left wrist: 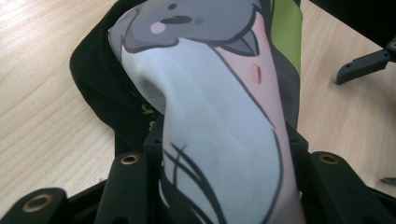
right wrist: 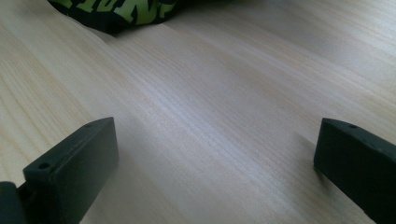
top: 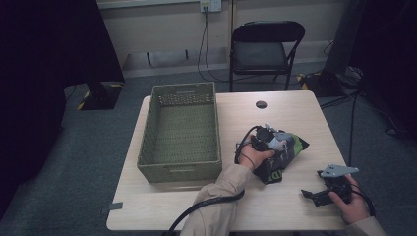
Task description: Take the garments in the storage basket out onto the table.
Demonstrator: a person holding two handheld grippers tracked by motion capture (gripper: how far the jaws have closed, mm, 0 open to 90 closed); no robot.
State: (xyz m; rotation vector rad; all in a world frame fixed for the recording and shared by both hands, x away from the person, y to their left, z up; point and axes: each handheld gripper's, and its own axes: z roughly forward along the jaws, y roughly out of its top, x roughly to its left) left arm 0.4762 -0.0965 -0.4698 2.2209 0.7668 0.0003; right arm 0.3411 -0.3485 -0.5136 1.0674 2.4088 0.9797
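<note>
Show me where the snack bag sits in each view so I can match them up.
High view: snack bag right of the green basket, under the left gripper.
Left gripper view: it lies centre, pinched between the jaws.
Right gripper view: its black-and-green edge at top left.
Shared landmark: the wooden table.

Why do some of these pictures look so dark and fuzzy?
High view: the room is dim, with black corners, though the table is lit. Left gripper view: the snack bag sits very close and looks soft. Right gripper view: the near black tongs are blurry, with soft shadows on the wood.
</note>
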